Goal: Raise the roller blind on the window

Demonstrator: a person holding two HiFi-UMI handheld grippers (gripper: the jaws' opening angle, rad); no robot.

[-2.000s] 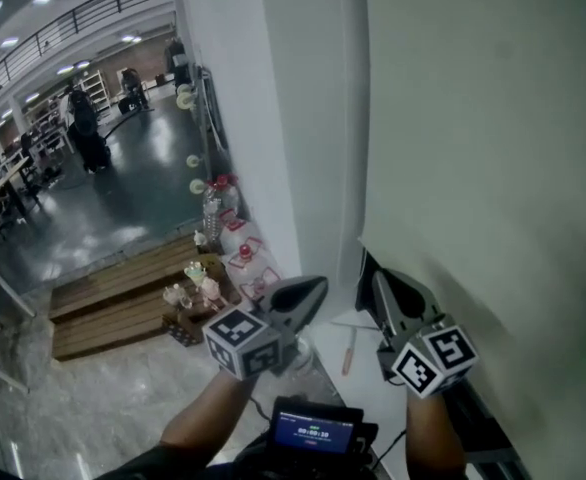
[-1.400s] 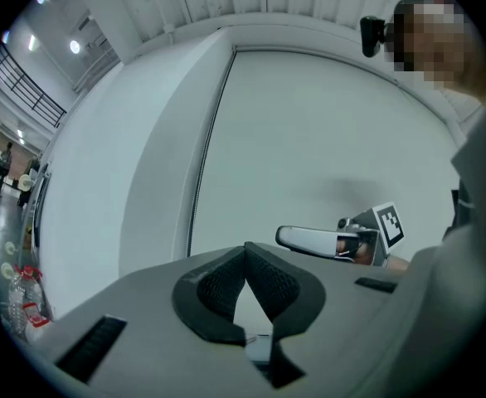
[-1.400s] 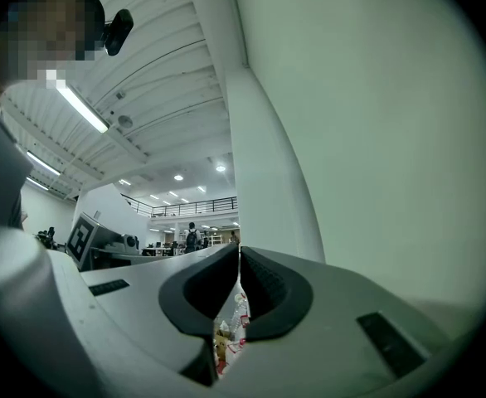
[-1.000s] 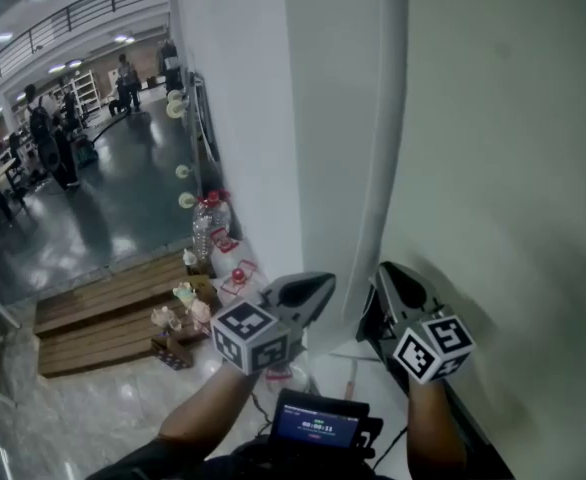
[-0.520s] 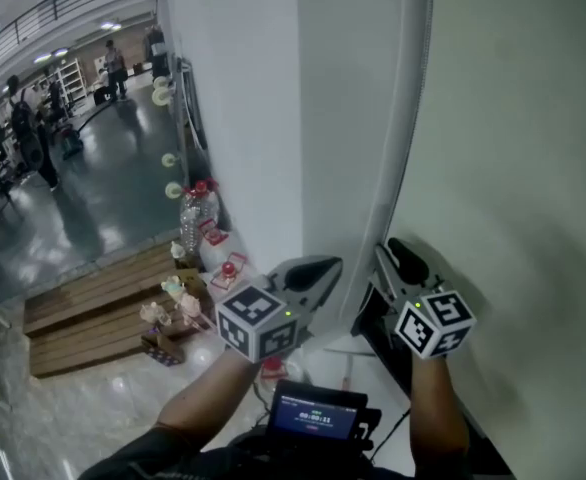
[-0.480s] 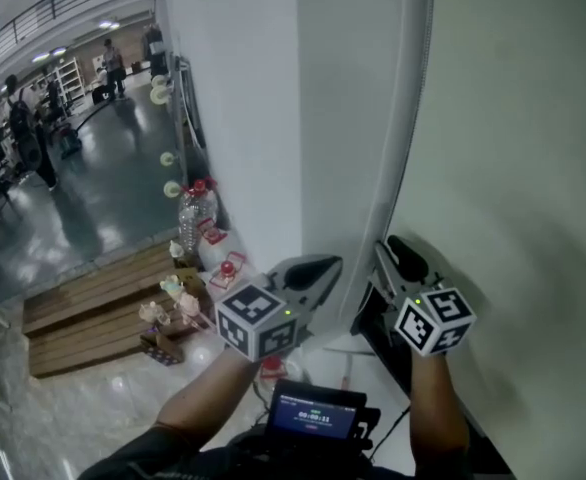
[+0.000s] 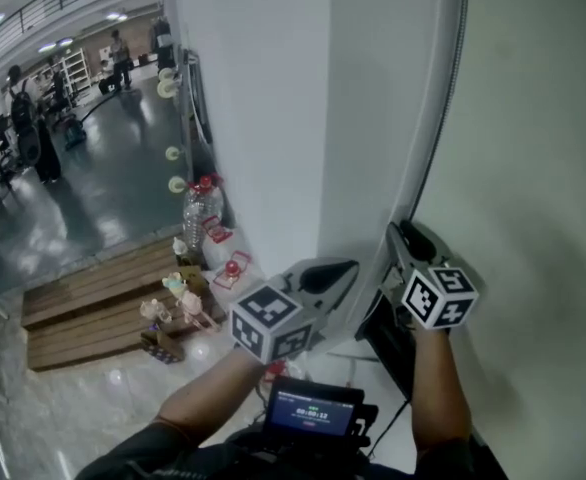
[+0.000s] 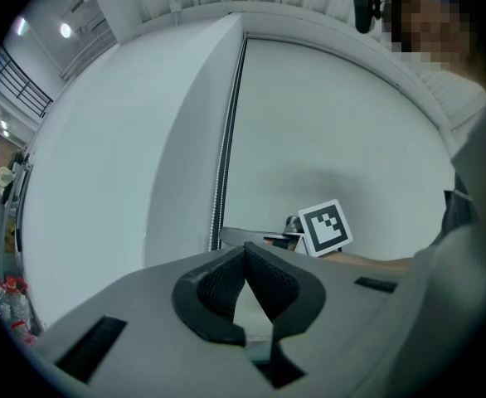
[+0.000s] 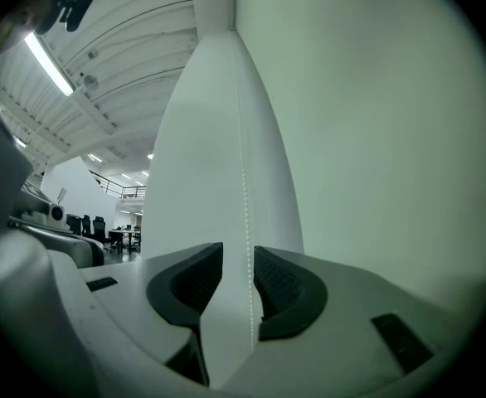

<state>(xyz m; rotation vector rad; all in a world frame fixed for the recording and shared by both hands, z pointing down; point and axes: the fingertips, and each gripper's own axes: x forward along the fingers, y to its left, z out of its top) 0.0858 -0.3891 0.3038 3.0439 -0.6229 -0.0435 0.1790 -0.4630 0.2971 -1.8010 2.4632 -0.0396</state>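
Observation:
The pale roller blind fills the right of the head view. Its bead chain hangs along the blind's left edge, beside the white wall. My right gripper points level at the chain's lower part. In the right gripper view the chain runs down between the jaws of that gripper. The jaws have just been opening, and the pads stand off the beads. My left gripper sits lower and to the left, shut with nothing in it. The left gripper view shows the chain ahead of it.
A white wall pillar stands left of the blind. Below lie a dark sill, wooden steps and bottles on the floor. A small screen hangs at my chest. People stand far off in the hall.
Both grippers have moved right in the head view, toward the blind's left edge. The right one has also come up to the chain.

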